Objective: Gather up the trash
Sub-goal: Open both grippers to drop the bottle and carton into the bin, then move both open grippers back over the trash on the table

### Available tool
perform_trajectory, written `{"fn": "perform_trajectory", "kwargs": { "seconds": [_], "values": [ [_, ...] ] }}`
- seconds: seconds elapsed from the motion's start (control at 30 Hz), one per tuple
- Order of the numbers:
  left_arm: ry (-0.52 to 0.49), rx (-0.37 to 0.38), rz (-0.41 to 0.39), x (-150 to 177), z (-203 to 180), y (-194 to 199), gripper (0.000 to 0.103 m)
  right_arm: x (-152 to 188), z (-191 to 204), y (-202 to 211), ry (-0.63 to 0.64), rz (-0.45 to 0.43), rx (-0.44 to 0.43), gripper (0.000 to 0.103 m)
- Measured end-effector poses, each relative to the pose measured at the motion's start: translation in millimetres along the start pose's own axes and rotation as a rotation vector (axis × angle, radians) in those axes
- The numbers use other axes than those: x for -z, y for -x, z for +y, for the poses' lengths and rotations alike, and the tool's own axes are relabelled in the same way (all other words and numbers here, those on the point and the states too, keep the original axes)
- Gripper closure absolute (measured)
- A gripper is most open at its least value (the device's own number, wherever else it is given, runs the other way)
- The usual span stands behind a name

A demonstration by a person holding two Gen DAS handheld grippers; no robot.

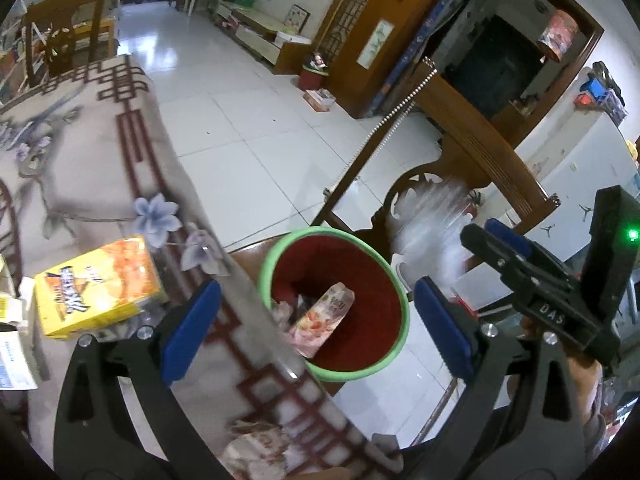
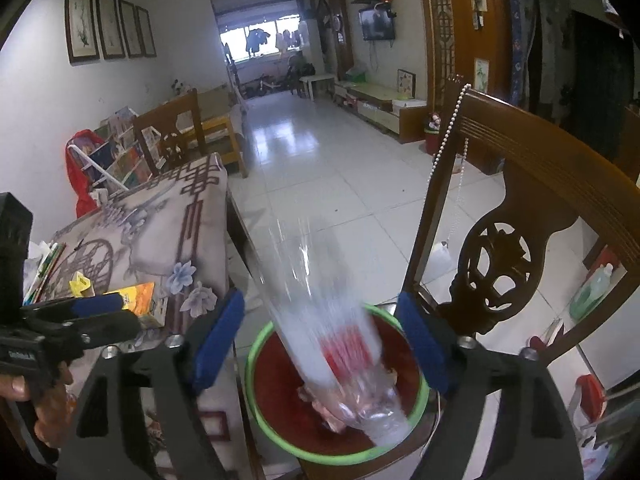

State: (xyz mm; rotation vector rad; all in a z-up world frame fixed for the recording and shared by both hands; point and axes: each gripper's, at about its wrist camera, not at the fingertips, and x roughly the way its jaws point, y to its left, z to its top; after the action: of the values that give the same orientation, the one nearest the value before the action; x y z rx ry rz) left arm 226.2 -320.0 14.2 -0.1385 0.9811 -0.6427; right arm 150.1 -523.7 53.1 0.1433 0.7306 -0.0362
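Note:
A red bin with a green rim [image 1: 402, 312] [image 2: 256, 412] stands on a wooden chair seat beside the table; wrappers [image 1: 320, 316] lie inside it. A clear plastic bottle with a red label [image 2: 340, 332], blurred by motion, is in the air between my right gripper's open fingers, over the bin; in the left wrist view the bottle [image 1: 432, 228] shows as a blur in front of the right gripper [image 1: 482, 240]. My right gripper [image 2: 320, 340] is open. My left gripper [image 1: 316, 328] is open and empty, over the table edge and bin. A pink wrapper [image 1: 256, 448] lies on the table below it.
The table carries a flowered cloth [image 1: 80, 168], a yellow-orange carton [image 1: 96, 288] and white boxes [image 1: 12, 344] at its left. The carved wooden chair back [image 2: 520, 232] rises right of the bin, with a bead string [image 1: 400, 108] hanging on it. White tiled floor [image 1: 248, 120] lies beyond.

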Motion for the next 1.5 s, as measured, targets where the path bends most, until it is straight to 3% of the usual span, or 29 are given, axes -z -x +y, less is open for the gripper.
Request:
{"fn": "perform_trajectory", "kwargs": {
  "seconds": [0.47,0.83,1.13,1.5],
  "values": [
    [0.021,-0.02,-0.03,17.2,21.1,45.7,0.007,2.3,16.5,1.9,0.029,-0.013,-0.009,0.015],
    [-0.019,-0.124,-0.094,38.2,45.4,109.4,0.006,9.0,83.4,15.4,0.124,-0.026,-0.052,0.01],
    [0.021,-0.263,-0.17,70.9,104.1,182.7,0.005,20.3,156.1,23.8,0.206,-0.002,-0.125,0.007],
    [0.197,-0.384,-0.181,137.7,201.1,245.5,0.005,44.1,244.1,12.5,0.315,0.049,-0.222,0.007]
  ]
}}
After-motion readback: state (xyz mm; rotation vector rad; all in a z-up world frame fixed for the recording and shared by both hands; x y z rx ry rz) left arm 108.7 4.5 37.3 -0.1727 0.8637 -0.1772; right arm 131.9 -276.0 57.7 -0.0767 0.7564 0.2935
